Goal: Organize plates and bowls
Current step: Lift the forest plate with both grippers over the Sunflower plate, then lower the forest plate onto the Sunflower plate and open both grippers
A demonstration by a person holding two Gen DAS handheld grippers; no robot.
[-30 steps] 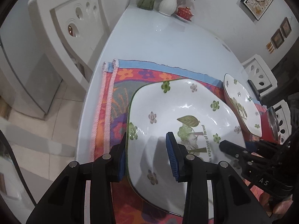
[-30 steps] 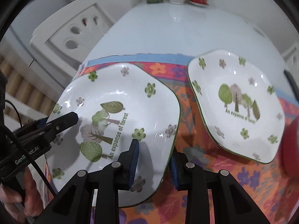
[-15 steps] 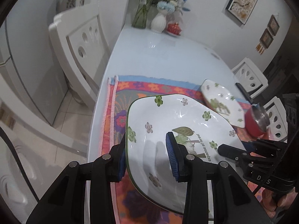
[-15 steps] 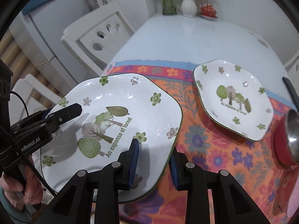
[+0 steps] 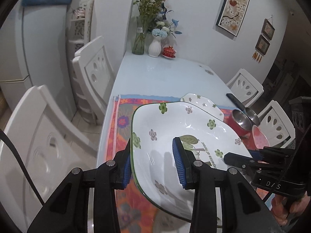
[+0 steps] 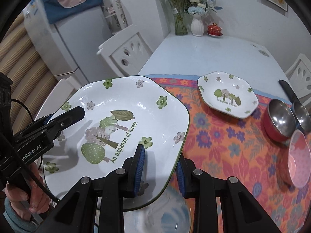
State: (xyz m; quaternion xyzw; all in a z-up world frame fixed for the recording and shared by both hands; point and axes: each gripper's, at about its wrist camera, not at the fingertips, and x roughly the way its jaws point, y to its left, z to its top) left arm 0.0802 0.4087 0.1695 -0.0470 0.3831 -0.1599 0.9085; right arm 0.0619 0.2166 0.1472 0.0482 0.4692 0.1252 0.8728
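Observation:
A large white plate [image 5: 186,128] [image 6: 124,104] with green flowers and a tree print hangs tilted above the floral cloth [image 6: 223,145]. My left gripper [image 5: 153,161] is shut on its left rim, one pad under and one inside. My right gripper [image 6: 159,165] is shut on the opposite rim. Each gripper also shows at the edge of the other's view: the right gripper [image 5: 239,157] and the left gripper [image 6: 64,116]. A smaller matching plate [image 5: 200,102] [image 6: 226,95] lies on the cloth farther back.
A red bowl with a steel lining [image 6: 279,120], a second steel bowl [image 6: 302,114] and a pink bowl [image 6: 297,159] sit at the cloth's right. A black remote [image 6: 287,89] lies behind them. Vases [image 5: 154,47] stand at the table's far end. White chairs [image 5: 93,71] flank the table.
Both grippers have risen and pulled back with the large plate, lifting it off the cloth. The small plate and bowls now look farther away.

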